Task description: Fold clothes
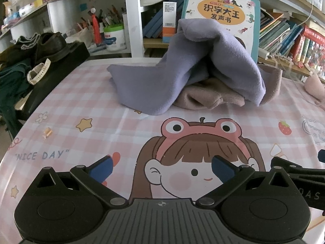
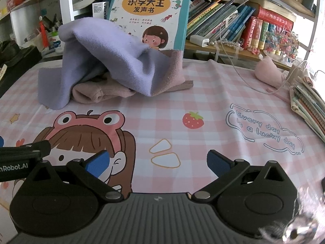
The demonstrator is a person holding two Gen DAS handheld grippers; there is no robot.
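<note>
A lilac garment (image 1: 186,65) lies heaped at the far side of the table, draped over a dusty-pink garment (image 1: 211,95). Both lean against an upright children's book (image 1: 223,10). In the right wrist view the lilac garment (image 2: 105,61) covers the pink garment (image 2: 101,93) at upper left. My left gripper (image 1: 162,169) is open near the table's front edge, well short of the clothes, with nothing between its blue pads. My right gripper (image 2: 158,163) is open too, beside the left one, also empty and far from the pile.
The table wears a pink checked cloth (image 1: 101,109) with a cartoon girl print. Dark clothes, shoes and a white strap (image 1: 38,71) sit at left. Bookshelves (image 2: 233,24) stand behind. A small pink pouch (image 2: 268,71), a white cable and stacked books (image 2: 308,105) are at right.
</note>
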